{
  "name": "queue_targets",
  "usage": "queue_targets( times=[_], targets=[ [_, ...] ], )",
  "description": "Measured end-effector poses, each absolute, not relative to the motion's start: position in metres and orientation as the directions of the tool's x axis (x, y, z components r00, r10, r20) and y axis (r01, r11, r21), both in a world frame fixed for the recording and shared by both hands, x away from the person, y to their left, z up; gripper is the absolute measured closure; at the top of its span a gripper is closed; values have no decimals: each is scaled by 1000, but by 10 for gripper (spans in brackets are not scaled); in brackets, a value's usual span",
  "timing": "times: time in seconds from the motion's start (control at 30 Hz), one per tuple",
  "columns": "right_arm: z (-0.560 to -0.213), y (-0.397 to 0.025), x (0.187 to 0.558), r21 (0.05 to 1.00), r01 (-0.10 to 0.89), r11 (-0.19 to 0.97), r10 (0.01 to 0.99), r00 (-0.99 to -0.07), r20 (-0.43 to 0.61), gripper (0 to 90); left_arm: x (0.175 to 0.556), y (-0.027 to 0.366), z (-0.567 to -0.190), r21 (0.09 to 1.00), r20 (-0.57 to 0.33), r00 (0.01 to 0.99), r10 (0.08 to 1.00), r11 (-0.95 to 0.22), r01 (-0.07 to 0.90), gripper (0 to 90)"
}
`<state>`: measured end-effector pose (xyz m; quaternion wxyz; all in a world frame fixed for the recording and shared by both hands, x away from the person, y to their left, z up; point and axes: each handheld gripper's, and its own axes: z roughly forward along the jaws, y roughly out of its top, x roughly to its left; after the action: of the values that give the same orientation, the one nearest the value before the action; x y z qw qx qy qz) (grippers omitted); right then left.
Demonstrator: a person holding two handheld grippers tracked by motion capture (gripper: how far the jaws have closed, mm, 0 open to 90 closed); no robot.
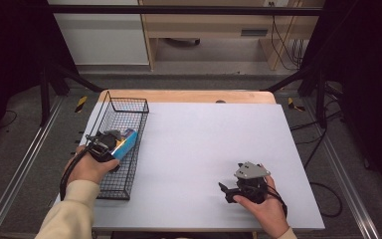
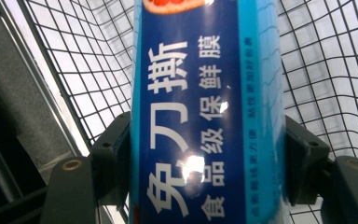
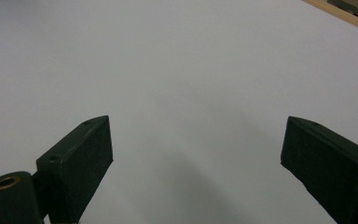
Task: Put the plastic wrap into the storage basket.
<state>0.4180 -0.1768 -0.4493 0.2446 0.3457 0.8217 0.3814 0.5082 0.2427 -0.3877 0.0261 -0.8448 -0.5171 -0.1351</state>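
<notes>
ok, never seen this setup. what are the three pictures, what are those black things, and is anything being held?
No robot here: a person holds a hand-held two-jaw gripper in each hand. The high view looks down on the white table from above the person's side. The other two pictures come from cameras riding on the grippers, looking along their black jaws.

The left gripper is over a black wire basket at the table's left edge, shut on a blue box with Chinese print; the left gripper view shows both jaws pressed against its sides, basket mesh behind. The right gripper is open near the table's front right, with bare table between its jaws.
</notes>
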Motion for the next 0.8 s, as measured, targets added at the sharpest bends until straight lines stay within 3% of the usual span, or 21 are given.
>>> queue_targets(
  times=[0.3,0.8],
  targets=[
    [-450,-176,418,795,380,473,751,-646,-138,92,505,245,-363,196,276,417,866,-476,857,238],
    [-450,-176,418,792,384,476,751,-646,-139,90,498,243,-349,258,282,425,860,-494,830,187]
  ],
)
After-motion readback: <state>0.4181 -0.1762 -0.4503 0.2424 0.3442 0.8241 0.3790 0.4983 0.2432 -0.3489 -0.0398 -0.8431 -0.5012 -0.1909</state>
